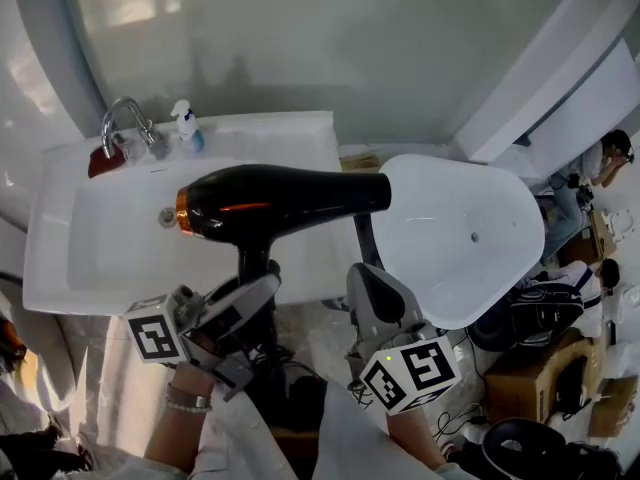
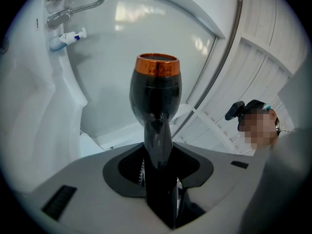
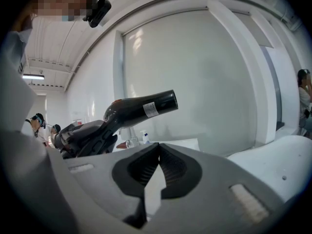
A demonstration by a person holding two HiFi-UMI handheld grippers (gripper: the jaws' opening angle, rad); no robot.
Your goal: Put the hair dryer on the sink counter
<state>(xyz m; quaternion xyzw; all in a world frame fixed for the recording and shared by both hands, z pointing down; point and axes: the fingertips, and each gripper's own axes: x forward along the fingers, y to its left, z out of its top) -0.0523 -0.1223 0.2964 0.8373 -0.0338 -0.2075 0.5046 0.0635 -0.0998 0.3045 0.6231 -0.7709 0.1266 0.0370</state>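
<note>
A black hair dryer (image 1: 280, 200) with a copper ring at its left end hangs level above the right part of the white sink (image 1: 60, 258). Its nozzle points right. My left gripper (image 1: 252, 280) is shut on the dryer's handle from below. In the left gripper view the dryer (image 2: 155, 96) rises out of the jaws, copper end up. My right gripper (image 1: 368, 273) is shut and empty, just right of the handle and under the nozzle. The right gripper view shows the dryer (image 3: 141, 110) up left, held by the left gripper (image 3: 80, 135).
A chrome faucet (image 1: 125, 120), a small blue-and-white bottle (image 1: 187, 128) and a red item (image 1: 103, 160) stand on the sink's back ledge (image 1: 280, 130). A large white rounded fixture (image 1: 470, 238) sits right of the sink. Boxes, bags and people are at the far right.
</note>
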